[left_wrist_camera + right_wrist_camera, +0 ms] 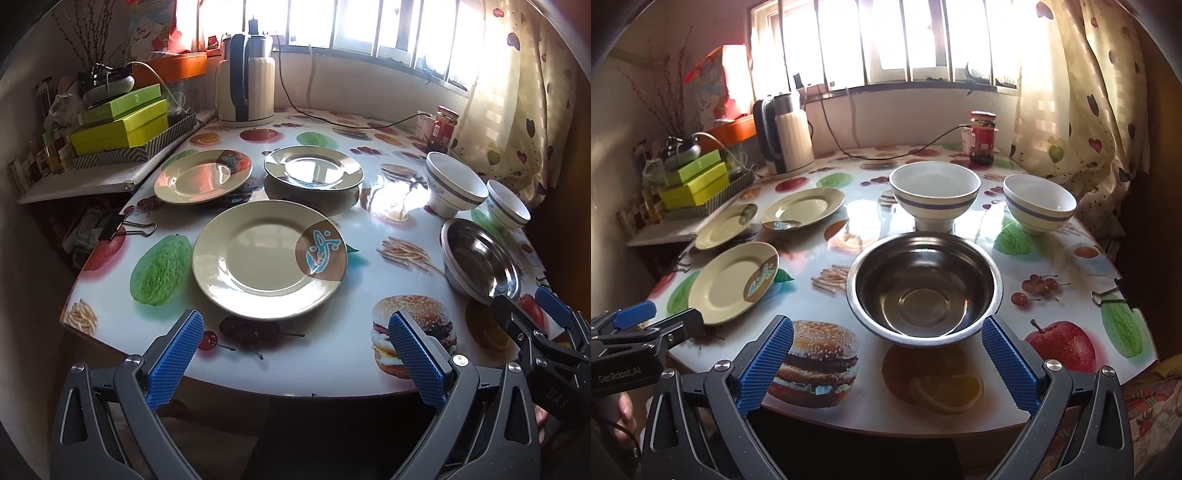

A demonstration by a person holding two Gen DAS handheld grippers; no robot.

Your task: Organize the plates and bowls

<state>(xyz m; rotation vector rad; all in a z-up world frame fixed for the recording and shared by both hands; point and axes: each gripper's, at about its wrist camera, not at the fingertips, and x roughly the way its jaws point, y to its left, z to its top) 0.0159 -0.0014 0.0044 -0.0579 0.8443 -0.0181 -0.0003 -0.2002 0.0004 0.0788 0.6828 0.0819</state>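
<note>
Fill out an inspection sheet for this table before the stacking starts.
Surface: round table with a glossy food-print cover.
Job's things: three plates, near, far left, far middle; steel bowl; two striped white bowls. All apart, none stacked.
Clutter: kettle, sauce jar, binder clips.
Grippers: left gripper and right gripper open, holding nothing, at the near table edge.
Cables: black cord across the far side of the table.
Surroundings: barred window, curtain, green boxes on a side shelf.

Barred window (886,40) glaring; patterned curtain (1082,110) right; fruit-print table (960,413).
</note>
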